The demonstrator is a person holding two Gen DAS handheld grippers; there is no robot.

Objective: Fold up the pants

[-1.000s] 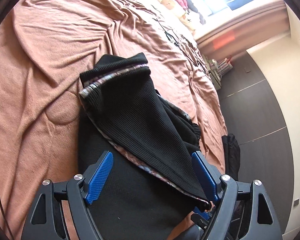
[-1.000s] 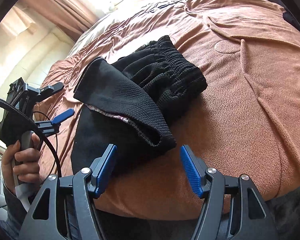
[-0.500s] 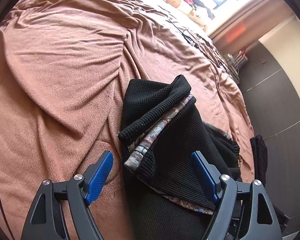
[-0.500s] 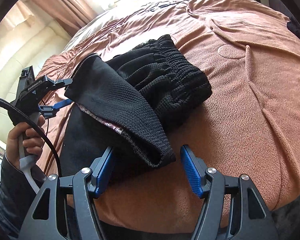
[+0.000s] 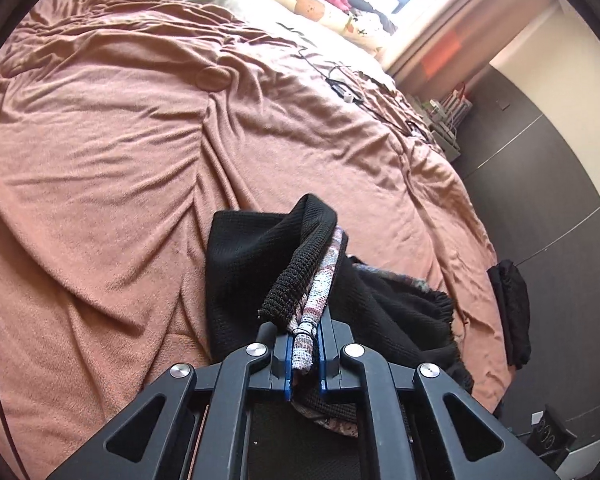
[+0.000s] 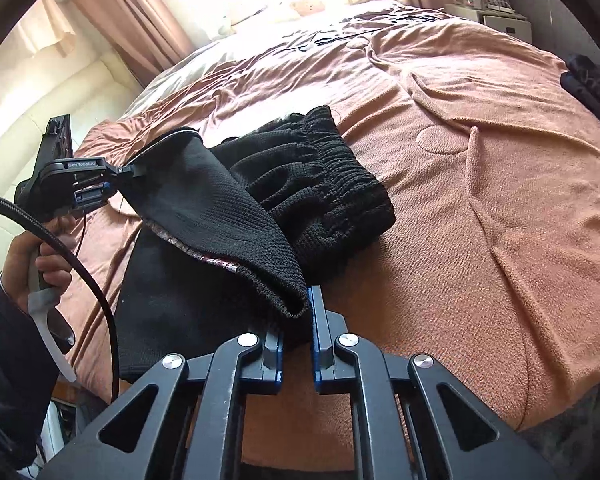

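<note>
Black knit pants (image 6: 260, 216) with a patterned inner lining lie partly folded on a pink-brown bed cover (image 6: 480, 208). The gathered waistband (image 6: 320, 176) lies toward the bed's middle. My left gripper (image 5: 305, 354) is shut on the folded hem (image 5: 312, 300) at one corner, where the lining shows. It also shows in the right wrist view (image 6: 112, 176), holding that corner raised. My right gripper (image 6: 296, 316) is shut on the other corner of the same hem (image 6: 284, 296) near the bed's front edge.
The bed cover (image 5: 120, 160) is wrinkled and spreads wide beyond the pants. Cables (image 5: 348, 88) lie near the pillows (image 5: 324, 4). A dark garment (image 5: 512, 312) hangs off the bed's edge above dark flooring (image 5: 540, 184). Curtains (image 6: 140, 20) stand behind the bed.
Both grippers went from open to shut, each closing on a corner of the pants hem. The left gripper moved up to the hem and lifted its corner.
</note>
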